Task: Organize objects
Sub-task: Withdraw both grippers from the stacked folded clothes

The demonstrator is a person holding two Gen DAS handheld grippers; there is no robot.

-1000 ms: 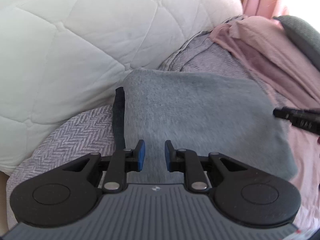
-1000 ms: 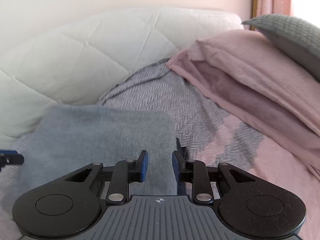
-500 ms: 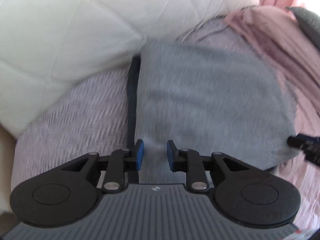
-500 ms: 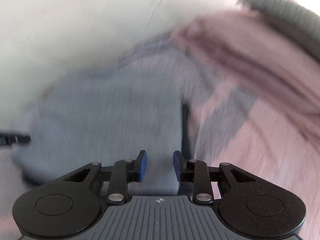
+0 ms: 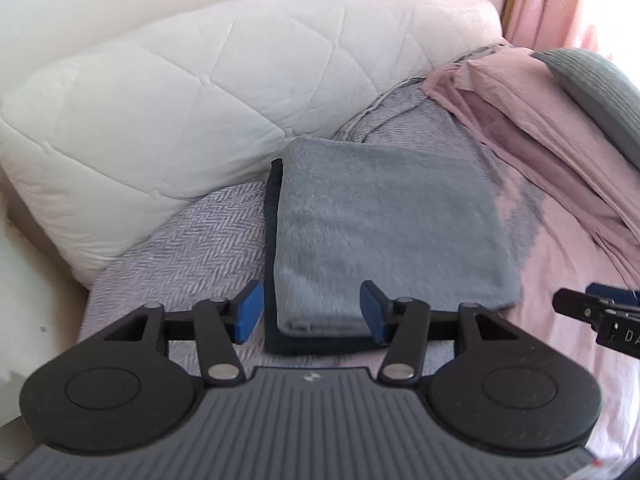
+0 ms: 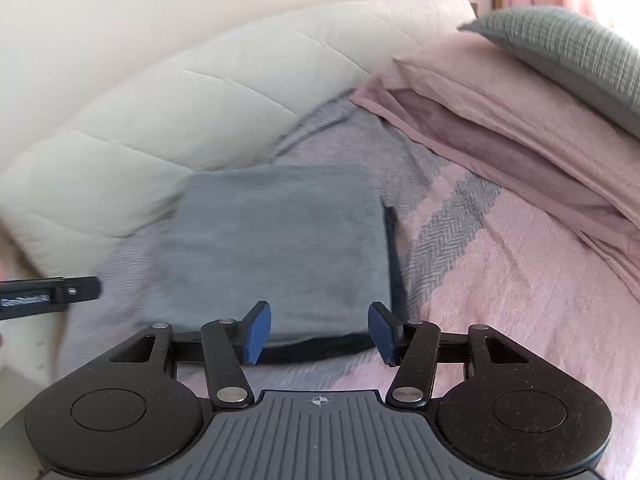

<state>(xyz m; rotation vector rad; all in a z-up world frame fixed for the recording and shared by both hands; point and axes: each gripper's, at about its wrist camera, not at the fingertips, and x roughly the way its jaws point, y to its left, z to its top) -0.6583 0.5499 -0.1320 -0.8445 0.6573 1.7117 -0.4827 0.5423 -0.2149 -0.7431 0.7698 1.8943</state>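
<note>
Both my grippers, left (image 5: 311,312) and right (image 6: 318,334), spread wide, empty, at near edge of folded grey towel (image 5: 384,232) on bed (image 6: 520,300). Looks placed; next likely find another item.

Folded grey towel (image 5: 384,232) (image 6: 276,248), soft fuzzy nap, roughly square, lying flat on bed. Stacked on top of darker navy folded cloth (image 5: 272,264) (image 6: 394,264), only thin strip of which shows along one side edge and front edge. Stack rests on grey herringbone blanket, far edge close to white quilted headboard cushion, pink bedding just beside it on other side. Folds tidy, edges mostly aligned, front corner slightly rounded.
</note>
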